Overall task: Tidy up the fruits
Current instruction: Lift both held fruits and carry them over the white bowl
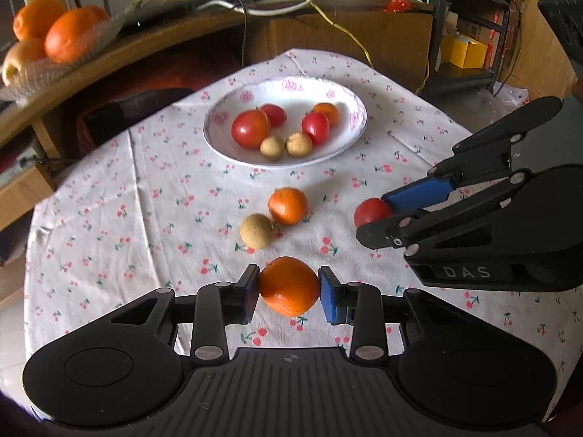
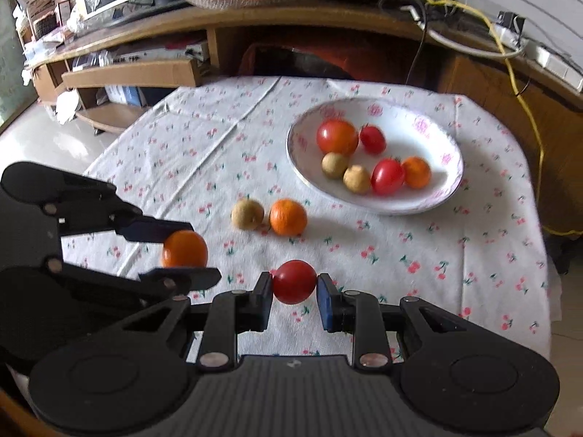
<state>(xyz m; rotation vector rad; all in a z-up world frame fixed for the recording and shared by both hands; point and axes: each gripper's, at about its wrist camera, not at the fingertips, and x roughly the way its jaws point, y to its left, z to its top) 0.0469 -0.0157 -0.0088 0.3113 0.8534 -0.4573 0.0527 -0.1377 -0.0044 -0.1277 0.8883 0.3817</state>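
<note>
A: Left gripper (image 1: pixel 289 287) entry. State?

B: Pinching an orange mandarin (image 1: pixel 289 286); both pads touch its sides. The fruit is at the near edge of the bench (image 1: pixel 109 189), which is covered by a white cloth with a cherry print. Whether the mandarin rests on the cloth or is just lifted, I cannot tell.

A: Right gripper (image 2: pixel 294 284)?

B: Closed around a small red tomato (image 2: pixel 294 281). The left pad touches it; the blue right pad looks to be at the skin, contact unclear. In the left wrist view the same gripper enters from the right, the tomato between its fingers.

A: Loose fruit on the cloth?

B: Two pieces, side by side and nearly touching: a second mandarin (image 1: pixel 288 205) and a tan longan-like fruit (image 1: pixel 256 231). They lie between the grippers and the plate.

A: Plate contents?

B: White plate with pink floral rim (image 1: pixel 339 91), at the far side of the bench. It holds a large red tomato (image 1: pixel 250 129), a smaller red tomato behind it (image 1: pixel 274 114), an oval red tomato (image 1: pixel 316 127) touching a small mandarin (image 1: pixel 327 113), and two tan round fruits (image 1: pixel 272 148) at the front.

A: Background?

B: Wooden shelf with a glass bowl of oranges (image 1: pixel 58 32), and a yellow cable (image 1: pixel 342 29).
</note>
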